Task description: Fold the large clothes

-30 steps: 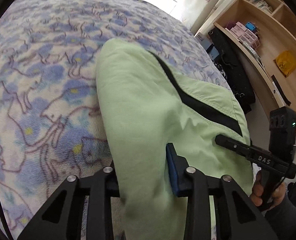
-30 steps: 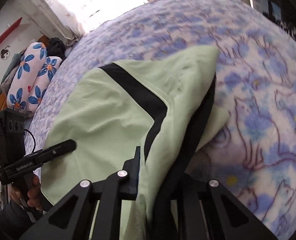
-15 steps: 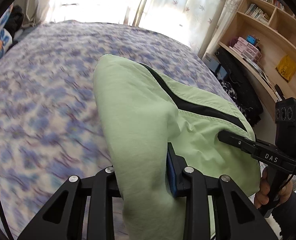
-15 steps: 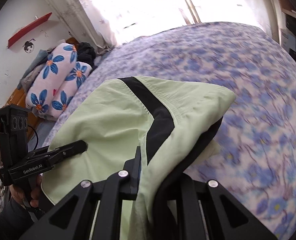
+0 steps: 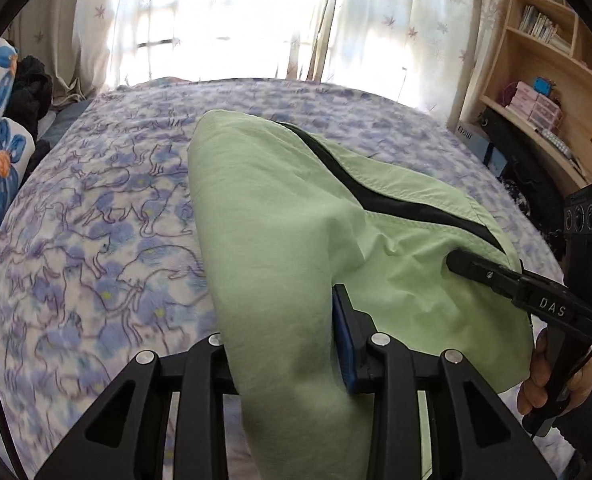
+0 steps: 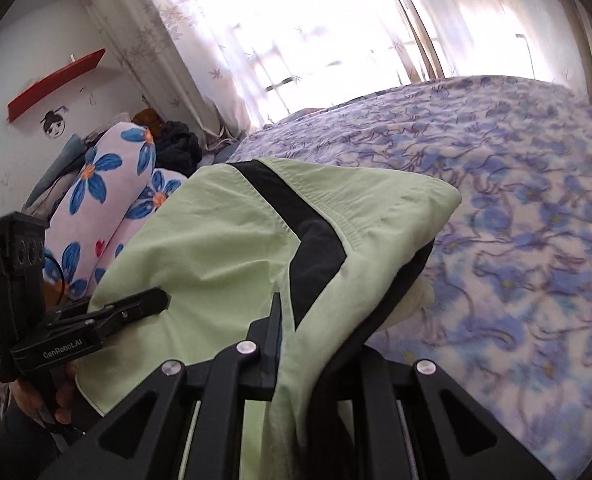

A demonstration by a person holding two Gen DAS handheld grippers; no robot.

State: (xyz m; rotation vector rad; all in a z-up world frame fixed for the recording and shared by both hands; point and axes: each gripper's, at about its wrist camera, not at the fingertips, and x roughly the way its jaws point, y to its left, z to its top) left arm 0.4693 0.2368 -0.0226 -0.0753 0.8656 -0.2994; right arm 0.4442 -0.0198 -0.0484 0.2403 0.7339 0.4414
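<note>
Garment (image 5: 280, 216) over bedspread (image 5: 96, 220), pillows (image 6: 108, 196) at left edge

A blanket (image 5: 96, 248) printed with blue flowers and cat outlines covered the bed. Pillows (image 6: 108, 196) with big blue flowers lay at its far left, dark clothing (image 6: 180, 146) bunched beside them. Sheer leaf-print curtains (image 5: 396, 20) glowed behind. Wooden shelves (image 5: 544, 60) held books and pink boxes (image 5: 536, 100). A red shelf (image 6: 56, 80) hung on the wall
</note>
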